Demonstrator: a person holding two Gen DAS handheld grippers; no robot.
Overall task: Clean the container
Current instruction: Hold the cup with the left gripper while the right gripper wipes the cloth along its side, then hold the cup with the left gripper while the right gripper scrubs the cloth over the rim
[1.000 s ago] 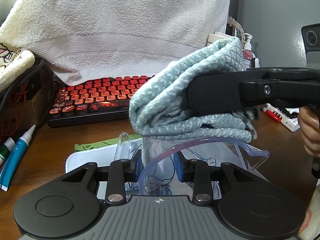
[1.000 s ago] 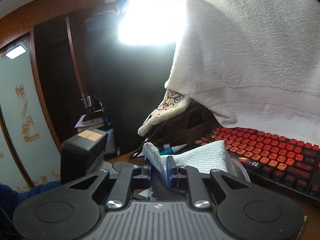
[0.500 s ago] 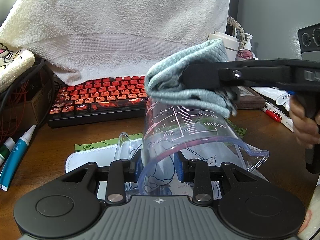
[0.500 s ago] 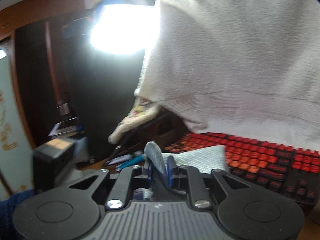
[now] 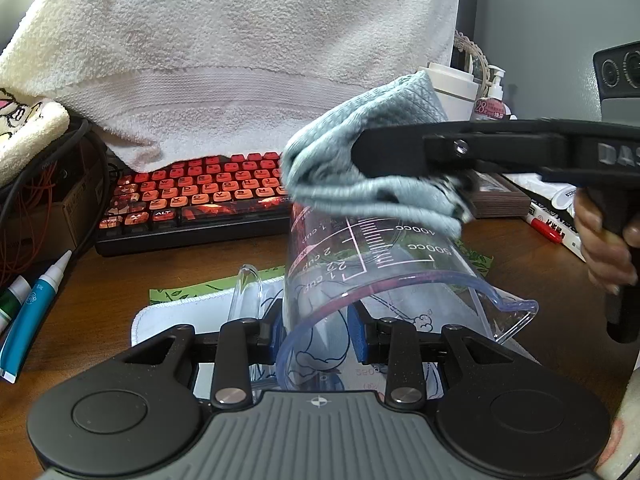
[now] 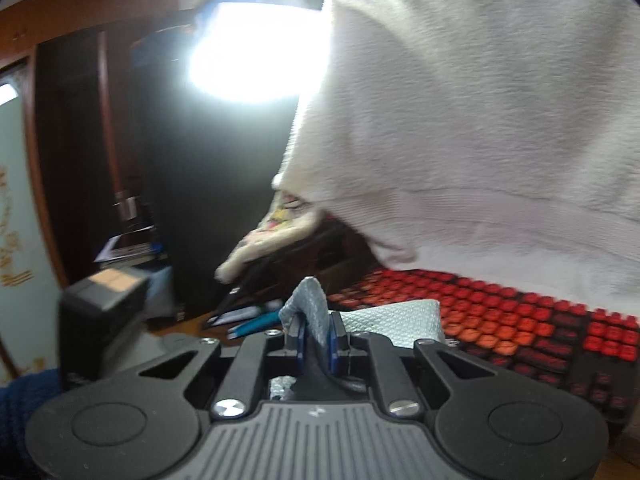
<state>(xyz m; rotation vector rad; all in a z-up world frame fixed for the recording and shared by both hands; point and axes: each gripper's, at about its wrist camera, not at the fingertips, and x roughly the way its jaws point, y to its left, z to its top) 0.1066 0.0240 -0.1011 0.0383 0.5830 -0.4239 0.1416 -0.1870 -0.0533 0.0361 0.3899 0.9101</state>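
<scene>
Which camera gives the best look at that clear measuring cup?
The left wrist view: the measuring cup lies tilted between the left gripper fingers, printed scale readable, the blue-grey cloth against its base. The right wrist view shows none of it.

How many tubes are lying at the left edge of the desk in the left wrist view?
2: a blue tube with a white cap, and a green tube just left of it, mostly cut off by the frame edge. More could lie out of view.

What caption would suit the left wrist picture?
Left gripper holds a clear measuring cup tilted while the right gripper presses a blue-grey cloth on it.
</scene>
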